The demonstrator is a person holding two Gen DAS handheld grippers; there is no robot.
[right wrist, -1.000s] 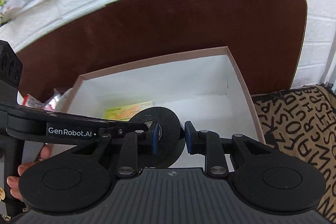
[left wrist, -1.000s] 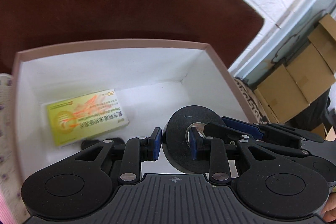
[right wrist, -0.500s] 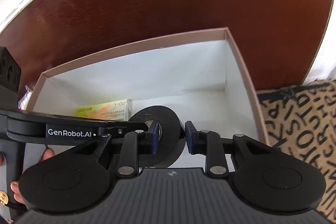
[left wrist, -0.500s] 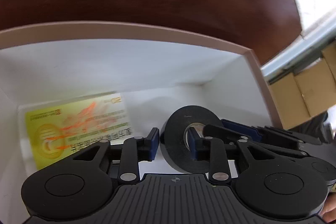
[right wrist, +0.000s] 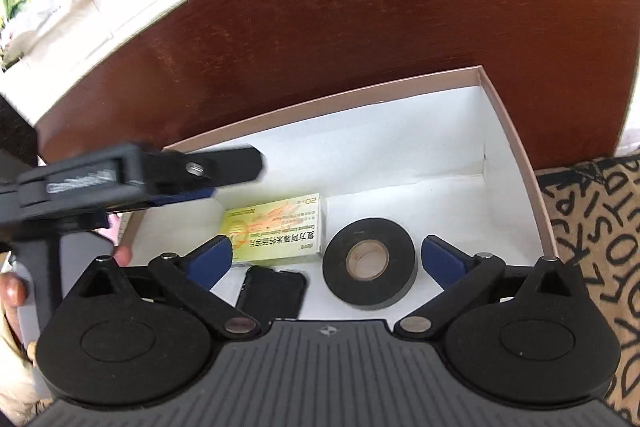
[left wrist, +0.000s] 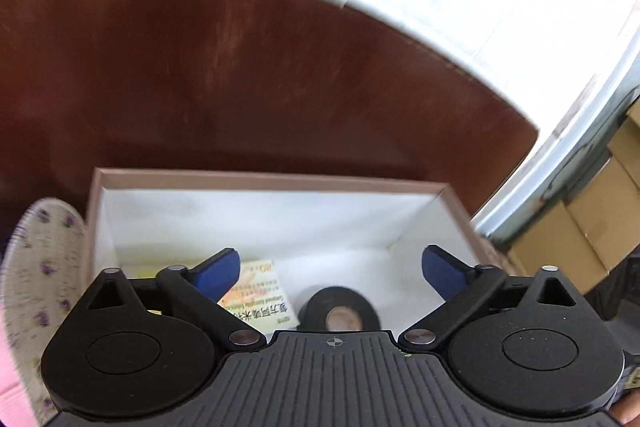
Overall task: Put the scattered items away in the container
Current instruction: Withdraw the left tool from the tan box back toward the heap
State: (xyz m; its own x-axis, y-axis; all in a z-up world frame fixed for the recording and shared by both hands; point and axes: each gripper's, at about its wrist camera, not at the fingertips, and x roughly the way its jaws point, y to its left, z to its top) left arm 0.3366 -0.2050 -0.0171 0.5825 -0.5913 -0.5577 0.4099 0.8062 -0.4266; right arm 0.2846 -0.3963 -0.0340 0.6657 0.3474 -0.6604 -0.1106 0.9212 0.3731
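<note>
A white box with a pink-brown rim (right wrist: 516, 147) sits on a dark brown table. A black tape roll (right wrist: 370, 263) lies flat on its floor, beside a yellow-green carton (right wrist: 276, 231) and a small black flat object (right wrist: 274, 293). My right gripper (right wrist: 326, 261) is open and empty above the roll. My left gripper (left wrist: 330, 273) is open and empty above the box (left wrist: 260, 179); it shows in the right wrist view (right wrist: 140, 175) over the box's left side. The roll (left wrist: 340, 313) and carton (left wrist: 256, 301) show below it.
A brown table (right wrist: 360, 27) surrounds the box. A letter-print cloth (right wrist: 592, 247) lies right of it. A floral fabric (left wrist: 40, 267) lies left of it. Cardboard boxes (left wrist: 592, 219) stand off the table's right. A white brick wall is behind.
Both grippers have opened and lifted back. The tape roll, held between both before, now lies flat on the box floor.
</note>
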